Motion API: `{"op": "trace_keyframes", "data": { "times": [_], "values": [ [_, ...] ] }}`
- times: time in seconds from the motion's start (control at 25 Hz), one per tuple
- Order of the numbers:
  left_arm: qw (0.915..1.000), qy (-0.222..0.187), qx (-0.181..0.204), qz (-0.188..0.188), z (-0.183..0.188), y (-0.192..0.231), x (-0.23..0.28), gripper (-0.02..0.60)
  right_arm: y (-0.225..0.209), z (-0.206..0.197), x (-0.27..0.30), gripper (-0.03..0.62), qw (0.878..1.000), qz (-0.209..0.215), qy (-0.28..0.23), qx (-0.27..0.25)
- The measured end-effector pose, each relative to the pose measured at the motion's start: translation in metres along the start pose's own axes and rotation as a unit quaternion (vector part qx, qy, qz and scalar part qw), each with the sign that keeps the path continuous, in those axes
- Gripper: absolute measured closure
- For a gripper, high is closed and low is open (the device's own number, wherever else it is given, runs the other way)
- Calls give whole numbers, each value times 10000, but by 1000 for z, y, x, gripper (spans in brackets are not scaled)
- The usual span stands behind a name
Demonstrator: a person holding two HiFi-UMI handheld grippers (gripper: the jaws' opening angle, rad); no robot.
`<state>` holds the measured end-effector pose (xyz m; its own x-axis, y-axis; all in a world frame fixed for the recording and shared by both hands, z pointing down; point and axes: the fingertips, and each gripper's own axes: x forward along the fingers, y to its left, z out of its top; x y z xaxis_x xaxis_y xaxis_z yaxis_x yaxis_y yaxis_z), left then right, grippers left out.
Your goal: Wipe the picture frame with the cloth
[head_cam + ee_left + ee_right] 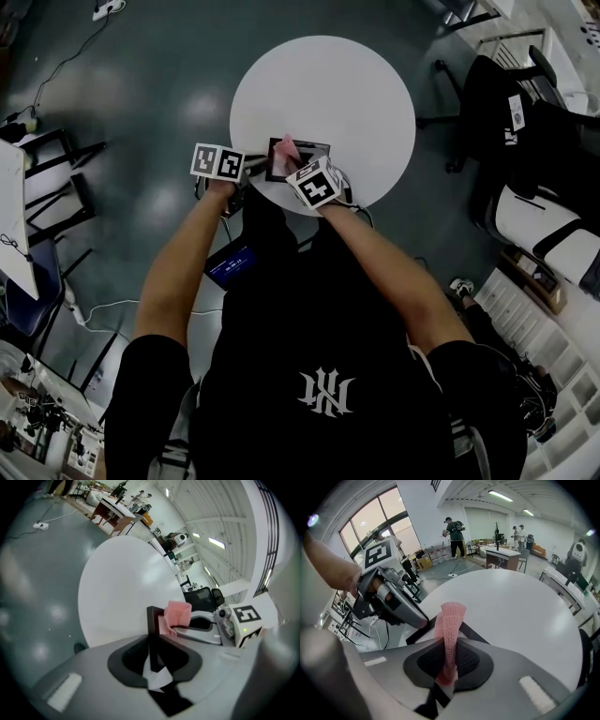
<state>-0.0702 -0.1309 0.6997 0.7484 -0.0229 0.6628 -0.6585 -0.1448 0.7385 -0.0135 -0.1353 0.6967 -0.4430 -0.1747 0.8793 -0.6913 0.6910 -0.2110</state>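
steadying the picture frame [153, 620] with your left gripper [152, 663] while your right gripper [449, 663] carries the pink cloth [451, 620]. the frame sits at the near edge of the round white table [375, 84], close in front of you. in the left gripper view the jaws are closed onto the frame's dark edge, which runs between them. in the right gripper view the jaws are pinched on a folded strip of the cloth, whose free end reaches beyond the tips and hangs over the frame; whether it touches the face cannot be told. the two grippers sit just beside each other.

judged step: the wiping stroke itself. to do it well, make the left clamp firm so that the frame does not slide on the smooth tabletop. press the cloth flat against the frame's face rather than dragging only its folded tip. sweep along one side, then the next, and cover the corners. mind the table's rim: the frame is near it, so push strokes away from you or sideways, not toward the edge. let only cloth, never the right jaws' hard tips, meet the face.
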Motion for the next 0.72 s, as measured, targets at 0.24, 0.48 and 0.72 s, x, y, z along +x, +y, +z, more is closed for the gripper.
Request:
{"op": "trace_keyframes", "data": {
  "times": [0.24, 0.48, 0.72],
  "values": [
    [10000, 28, -2, -8, -2, -1, -1, 516, -19, -15, -12, 568, 9996, -215, 95, 154],
    [10000, 58, 32, -18, -3, -1, -4, 515, -33, -28, -22, 568, 9985, -452, 263, 130],
    [10000, 46, -4, -32, -4, -2, -4, 517, -39, -35, -32, 568, 9975, -591, 390, 0]
  ]
}}
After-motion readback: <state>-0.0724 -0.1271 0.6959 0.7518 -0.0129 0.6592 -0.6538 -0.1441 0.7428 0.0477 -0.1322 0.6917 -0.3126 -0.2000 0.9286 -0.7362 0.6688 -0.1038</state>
